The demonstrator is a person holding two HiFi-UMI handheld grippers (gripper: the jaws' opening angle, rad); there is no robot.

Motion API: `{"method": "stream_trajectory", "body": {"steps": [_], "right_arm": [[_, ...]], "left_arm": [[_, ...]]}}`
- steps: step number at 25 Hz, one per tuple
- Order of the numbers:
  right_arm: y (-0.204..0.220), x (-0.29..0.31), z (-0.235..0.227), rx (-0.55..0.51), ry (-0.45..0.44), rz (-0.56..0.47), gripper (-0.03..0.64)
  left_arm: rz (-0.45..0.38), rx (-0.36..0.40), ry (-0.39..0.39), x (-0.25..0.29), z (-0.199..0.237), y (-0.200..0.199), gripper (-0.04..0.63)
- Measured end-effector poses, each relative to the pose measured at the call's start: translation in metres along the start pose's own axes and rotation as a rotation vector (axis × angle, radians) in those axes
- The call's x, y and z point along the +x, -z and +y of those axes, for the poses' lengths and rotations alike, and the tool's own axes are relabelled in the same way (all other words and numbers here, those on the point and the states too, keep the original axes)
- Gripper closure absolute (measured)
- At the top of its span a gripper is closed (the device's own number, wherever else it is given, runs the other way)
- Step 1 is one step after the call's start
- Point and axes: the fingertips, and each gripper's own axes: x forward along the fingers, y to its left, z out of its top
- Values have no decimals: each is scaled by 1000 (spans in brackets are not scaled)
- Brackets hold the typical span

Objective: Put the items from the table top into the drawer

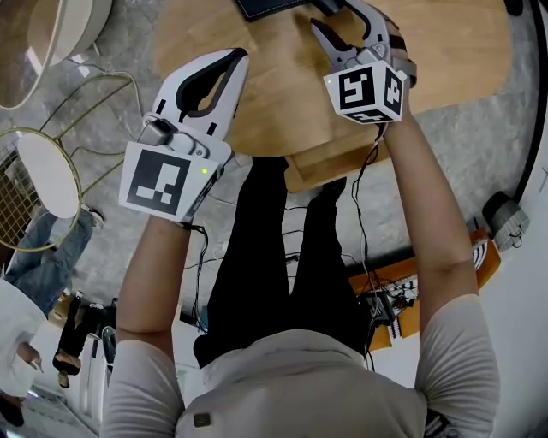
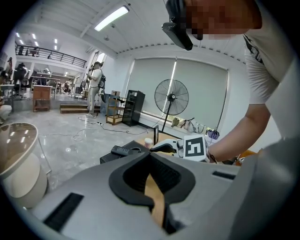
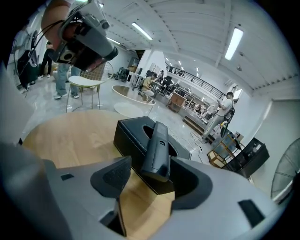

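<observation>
A black remote (image 3: 157, 145) lies along the top of a black leather box (image 3: 133, 136) on the round wooden table (image 1: 282, 111). My right gripper (image 1: 342, 21) (image 3: 154, 165) is open, and the remote's near end sits between its jaws without either pad pressing on it. My left gripper (image 1: 240, 56) (image 2: 150, 154) is shut and empty, hovering over the table's near left edge. From there the box (image 2: 119, 157) and the remote (image 2: 123, 150) show ahead, with the right gripper's marker cube (image 2: 196, 147) beside them. A wooden drawer front (image 1: 334, 167) juts out under the table's near edge.
White round side tables on gold wire frames (image 1: 47, 171) stand left of the table. Cables and an orange board with electronics (image 1: 402, 291) lie on the floor by the person's legs. A small pale cup (image 2: 148, 140) stands on the table. A standing fan (image 2: 171, 97) is far off.
</observation>
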Motion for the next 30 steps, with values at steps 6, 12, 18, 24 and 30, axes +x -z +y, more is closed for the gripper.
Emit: {"method": "stream_trajectory", "body": {"steps": [6,12,18,24,30], "right_arm": [[-3,15,0,-29,32,21,357],[-2,25,-9,-50,54,52,401],[-1,34,-8,-6,8,68,419],[-8,28,-26,56,20,46,482],[-14,37,-38,121,-44,48,514]], "left_arm": [[33,1,11,1,8,12,586],[25,-12,19,6,13,13,586],[34,-30,14,3,26,24,586],[30,-45,14,1,25,25,586],[30,-52,11,1,25,22,586]]}}
